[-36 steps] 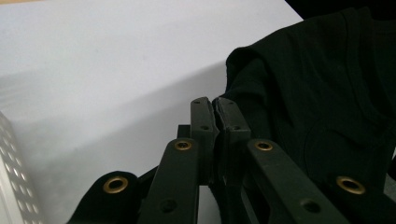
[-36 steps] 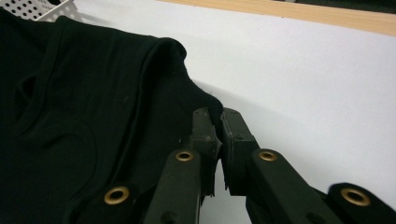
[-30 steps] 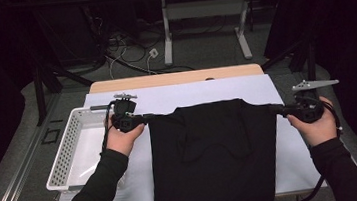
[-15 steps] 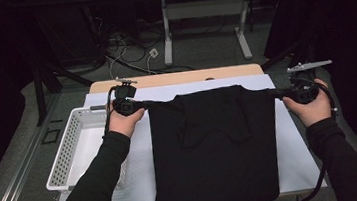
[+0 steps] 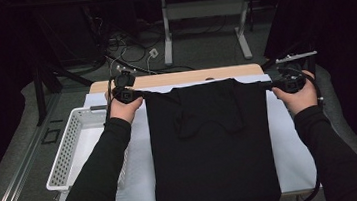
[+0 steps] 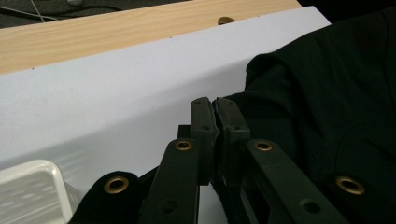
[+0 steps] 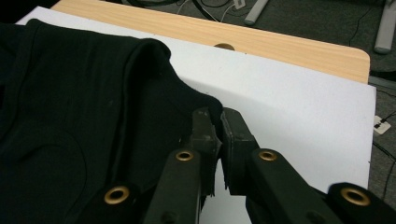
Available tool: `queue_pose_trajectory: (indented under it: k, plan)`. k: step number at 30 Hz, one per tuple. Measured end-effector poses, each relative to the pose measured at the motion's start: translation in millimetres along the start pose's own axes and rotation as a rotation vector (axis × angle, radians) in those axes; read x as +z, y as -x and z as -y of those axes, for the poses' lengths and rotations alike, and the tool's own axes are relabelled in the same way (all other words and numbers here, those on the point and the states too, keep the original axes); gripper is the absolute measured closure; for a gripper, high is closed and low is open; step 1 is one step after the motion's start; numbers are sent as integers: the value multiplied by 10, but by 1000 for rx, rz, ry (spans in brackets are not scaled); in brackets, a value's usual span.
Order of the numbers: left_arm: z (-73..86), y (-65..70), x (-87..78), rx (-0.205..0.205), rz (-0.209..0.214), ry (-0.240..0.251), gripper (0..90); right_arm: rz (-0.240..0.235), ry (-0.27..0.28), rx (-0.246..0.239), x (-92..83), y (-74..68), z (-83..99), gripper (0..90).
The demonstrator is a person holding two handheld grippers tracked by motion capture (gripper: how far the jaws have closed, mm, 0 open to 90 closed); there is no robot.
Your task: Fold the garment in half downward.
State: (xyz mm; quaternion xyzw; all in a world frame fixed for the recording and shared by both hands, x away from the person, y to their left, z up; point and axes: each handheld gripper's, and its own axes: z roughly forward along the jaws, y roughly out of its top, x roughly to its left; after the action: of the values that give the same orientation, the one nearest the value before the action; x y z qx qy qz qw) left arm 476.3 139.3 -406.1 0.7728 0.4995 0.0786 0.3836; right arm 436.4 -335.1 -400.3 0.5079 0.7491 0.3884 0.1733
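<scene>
Table [image 5: 174, 78]: wooden top, seen as a pale strip along the far edge in the high view; the rest lies under a white sheet.
White sheet [image 5: 291, 144]: spread flat over the table, bare on both sides of the garment.
Black garment [image 5: 211, 147]: lies down the middle of the white sheet, its top edge stretched straight across near the far side of the table, its lower end hanging past the near edge. A curved seam or neckline shows as a darker loop in its upper half.
Basket [image 5: 66, 152]: white, perforated walls, at the left edge of the table, just beside the left forearm, apart from the garment.
Left forearm [image 5: 99, 179]: black sleeve, entering from the bottom of the high view and reaching to the garment's top left corner.
Right forearm [image 5: 331, 160]: black sleeve, reaching to the garment's top right corner.
Left gripper [image 5: 138, 93]: held at the top left corner of the garment, above the white sheet.
Left fingers [image 6: 205, 126]: pressed together, with the corner of the black cloth pinched between them in the left gripper view.
Right gripper [image 5: 265, 86]: held at the top right corner of the garment, level with the left gripper and well apart from it.
Right fingers [image 7: 233, 135]: closed, with a fold of the black cloth caught between them in the right gripper view.
Cable hole [image 7: 224, 46]: small round opening in the bare wood beyond the sheet's far edge.
</scene>
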Motion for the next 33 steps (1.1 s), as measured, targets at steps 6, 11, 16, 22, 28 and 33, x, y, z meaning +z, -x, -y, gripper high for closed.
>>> queue_pose_trajectory:
  k: [6,11,16,22,28,33]
  plan:
    - [-88,-59,33,-20,-14,3,866,41,-28,-7,125,17,-87,857]
    - [-188,-60,-38,-30,-16,29,866,58,-17,14,104,67,-190,857]
    - [-340,-20,-167,-27,-25,66,866,73,25,6,-3,55,-334,857]
    - [-457,28,-304,-22,-32,117,866,67,100,3,-147,-4,-486,857]
    - [-591,91,-419,17,-56,172,866,90,173,-12,-239,-93,-671,857]
    - [-669,91,-429,18,-56,182,865,100,183,-12,-228,-117,-773,856]
